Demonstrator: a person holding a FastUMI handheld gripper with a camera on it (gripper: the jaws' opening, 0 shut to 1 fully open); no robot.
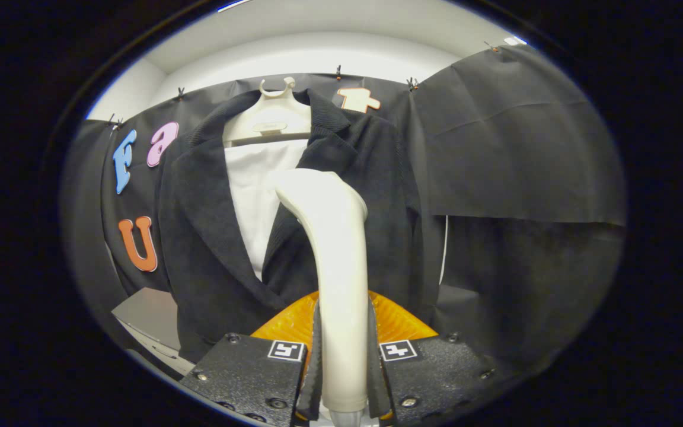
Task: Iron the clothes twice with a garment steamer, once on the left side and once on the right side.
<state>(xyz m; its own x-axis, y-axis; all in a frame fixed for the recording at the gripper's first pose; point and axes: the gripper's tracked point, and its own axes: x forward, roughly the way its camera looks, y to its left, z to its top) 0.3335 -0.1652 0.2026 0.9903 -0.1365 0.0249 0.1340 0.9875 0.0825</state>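
Black cloth (513,148) lines the booth's back and side walls, pinned along its top edge by small clips, with a pale wall and ceiling showing above it. Against this backdrop hangs a dark jacket (211,237) of ribbed, corduroy-like fabric on a white hanger (270,118), its lapels spread open over a white lining or shirt (255,190) beneath. The jacket hangs straight ahead of the fingers and slightly to their left, its hem reaching down behind them. Near the lower left, below the jacket's edge, a pale grey tabletop (143,311) corner shows. The hand-held gripper (344,362) is clamped around the handle of a cream-white garment steamer (335,249): both dark finger pads (316,367) press against the handle's sides, one on each side, with the handle running upright between them. From there the steamer rises and curves leftward at its top, where the head overlaps the jacket's right lapel and the edge of the white cloth; whether the head actually touches the fabric cannot be told. An orange ribbed piece (395,320) of the tool shows just behind the handle, between the two black finger blocks that carry small square markers.
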